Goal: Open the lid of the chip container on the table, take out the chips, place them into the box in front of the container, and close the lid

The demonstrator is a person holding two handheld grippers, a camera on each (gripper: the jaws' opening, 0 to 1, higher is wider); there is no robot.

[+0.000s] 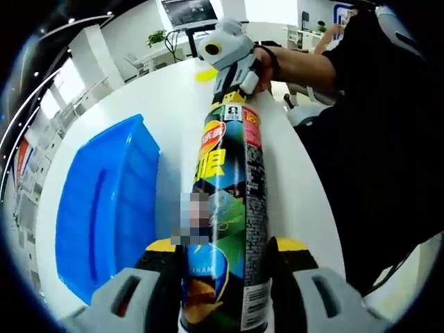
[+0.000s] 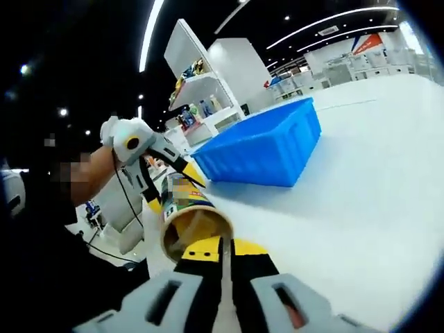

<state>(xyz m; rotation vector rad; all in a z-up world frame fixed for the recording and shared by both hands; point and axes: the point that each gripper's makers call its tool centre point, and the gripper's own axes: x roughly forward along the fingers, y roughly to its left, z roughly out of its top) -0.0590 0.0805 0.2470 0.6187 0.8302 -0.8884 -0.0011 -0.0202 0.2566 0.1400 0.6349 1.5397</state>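
Note:
The chip container [image 1: 229, 208], a tall dark printed tube, lies along the left gripper view, and my left gripper [image 1: 225, 253] is shut on its lower body. At its far end a hand holds my right gripper [image 1: 236, 83] against the top. In the right gripper view the container's round mouth [image 2: 198, 223] faces me with a tan inside. My right gripper [image 2: 222, 251] has its jaws closed to a thin slit on the mouth's rim. The left gripper [image 2: 142, 156] shows behind the tube. The blue box [image 1: 104, 208] [image 2: 267, 149] sits on the table beside the tube.
The white table [image 1: 173, 97] [image 2: 361, 208] spreads around the box. A small yellow flat thing [image 1: 206, 75] lies on it beyond the container's far end. A person in dark clothes [image 1: 388, 139] stands at the table's edge. Shelves and desks are far behind.

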